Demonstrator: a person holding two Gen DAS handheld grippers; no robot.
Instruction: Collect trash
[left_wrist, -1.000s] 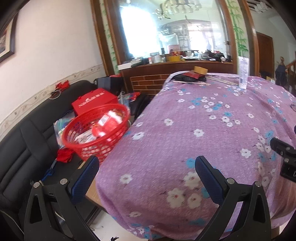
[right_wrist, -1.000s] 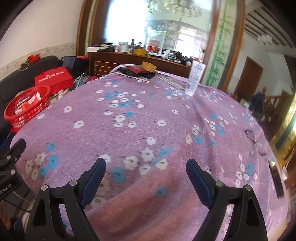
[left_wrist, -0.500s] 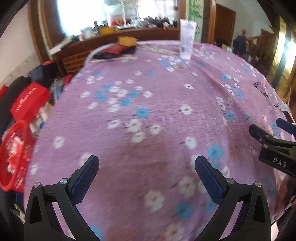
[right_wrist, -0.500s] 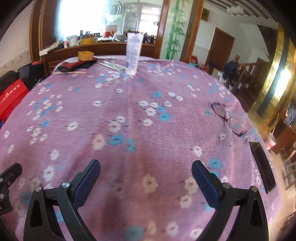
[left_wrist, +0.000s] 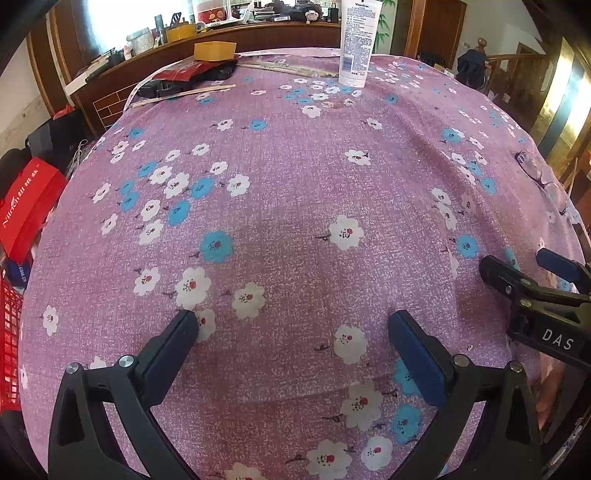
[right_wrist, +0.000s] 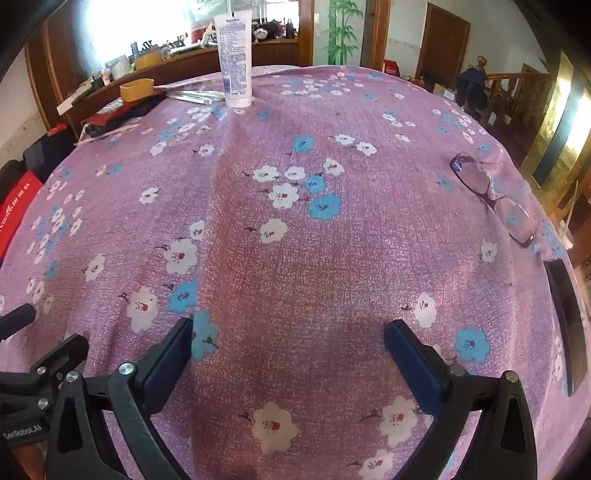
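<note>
Trash: thin sticks (left_wrist: 184, 93) far ahead of both wide-open, empty grippers (left_wrist: 291, 332) (right_wrist: 288, 334), likely light, stiff; pinch mid-length.

Read "DAS" in white capitals on the black body of the right gripper (left_wrist: 554, 295), seen at the right edge of the left wrist view. Read "GenRobot.AI", partly dim, on the left gripper (right_wrist: 22, 387) at the lower left of the right wrist view. White tube (left_wrist: 356, 40): brand line and small print too fine to read. Red box (left_wrist: 26, 210): white lettering, not legible.
</note>
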